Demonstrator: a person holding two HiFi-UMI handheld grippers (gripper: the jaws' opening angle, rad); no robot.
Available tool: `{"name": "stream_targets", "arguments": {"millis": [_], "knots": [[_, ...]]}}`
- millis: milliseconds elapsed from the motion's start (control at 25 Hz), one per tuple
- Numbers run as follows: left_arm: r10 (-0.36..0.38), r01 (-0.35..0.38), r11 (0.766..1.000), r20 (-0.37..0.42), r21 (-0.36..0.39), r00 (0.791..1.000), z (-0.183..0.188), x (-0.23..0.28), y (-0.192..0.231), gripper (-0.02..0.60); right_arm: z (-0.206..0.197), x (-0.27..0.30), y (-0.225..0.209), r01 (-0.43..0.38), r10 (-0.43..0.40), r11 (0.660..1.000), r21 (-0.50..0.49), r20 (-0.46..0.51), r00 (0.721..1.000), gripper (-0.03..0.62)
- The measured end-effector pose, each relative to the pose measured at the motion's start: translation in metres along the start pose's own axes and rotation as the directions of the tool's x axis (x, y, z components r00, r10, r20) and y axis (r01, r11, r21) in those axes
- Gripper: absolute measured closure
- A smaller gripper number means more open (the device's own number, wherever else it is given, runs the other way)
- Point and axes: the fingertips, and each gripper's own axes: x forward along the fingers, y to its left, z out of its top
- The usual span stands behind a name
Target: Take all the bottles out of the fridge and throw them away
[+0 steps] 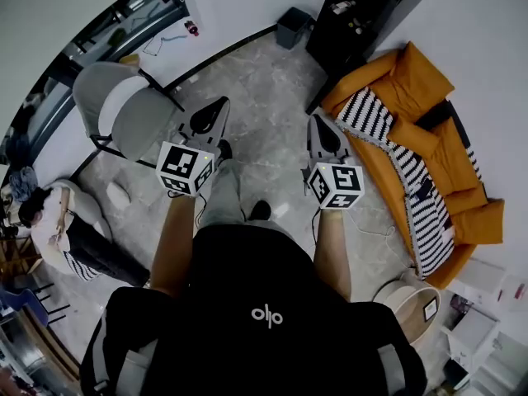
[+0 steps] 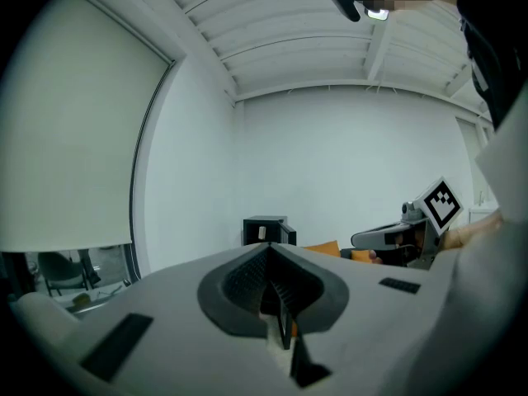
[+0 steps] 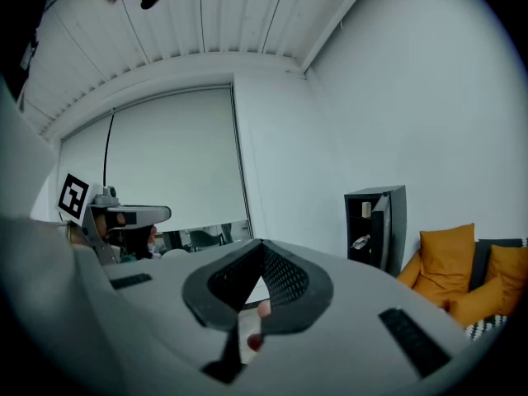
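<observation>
A: Fridge, what and where?

B: Small black fridge [image 3: 375,225], boxy, matte, hard edges. It stands right of centre in the right gripper view, against a plain white wall [image 3: 313,155]. The door hangs open. One pale bottle [image 3: 360,242] lies tilted on a middle shelf. There is a smaller pale item on the shelf above, too small to name.

A: Surroundings?

B: An orange sofa [image 1: 429,130] with soft cushions sits just beside the fridge, at the right of the head view. A black-and-white striped blanket [image 1: 396,155] is draped over it. The floor [image 1: 264,81] is grey, polished and stone-veined. A rounded grey chair [image 1: 124,110] on thin dark legs is at upper left.

A: Grippers?

B: The left hand-held gripper [image 1: 221,104] has its jaws closed together, with nothing between them. The pads are dark and ribbed, set in a smooth grey shell. The right hand-held gripper [image 1: 318,120] is likewise closed and empty. Both are well apart from the fridge.
</observation>
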Motion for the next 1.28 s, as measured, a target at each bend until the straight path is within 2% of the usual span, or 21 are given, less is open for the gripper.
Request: {"name": "stream_targets", "arguments": {"millis": [160, 360, 880, 1080, 1280], "knots": [[-0.021, 0.021, 1.0, -0.001, -0.006, 1.0, -0.006, 0.029, 0.021, 0.58, 0.0, 0.029, -0.012, 0.012, -0.012, 1.0, -0.01, -0.018, 1.0, 0.592], [-0.062, 0.062, 0.998, 0.006, -0.022, 0.998, -0.014, 0.092, 0.061, 0.58, 0.007, 0.088, -0.04, 0.042, -0.043, 0.999, -0.024, -0.035, 0.998, 0.592], [-0.156, 0.156, 0.987, 0.003, -0.037, 0.988, -0.006, 0.236, 0.207, 0.58, 0.059, 0.282, -0.075, 0.103, -0.106, 0.993, -0.063, -0.049, 0.993, 0.592], [-0.2, 0.2, 0.979, -0.001, -0.035, 0.98, -0.007, 0.282, 0.253, 0.58, 0.07, 0.341, -0.09, 0.15, -0.153, 0.987, -0.063, -0.048, 0.987, 0.592], [-0.255, 0.255, 0.967, -0.012, -0.031, 0.967, -0.012, 0.32, 0.279, 0.58, 0.073, 0.376, -0.112, 0.214, -0.216, 0.976, -0.047, -0.048, 0.975, 0.592]]}}
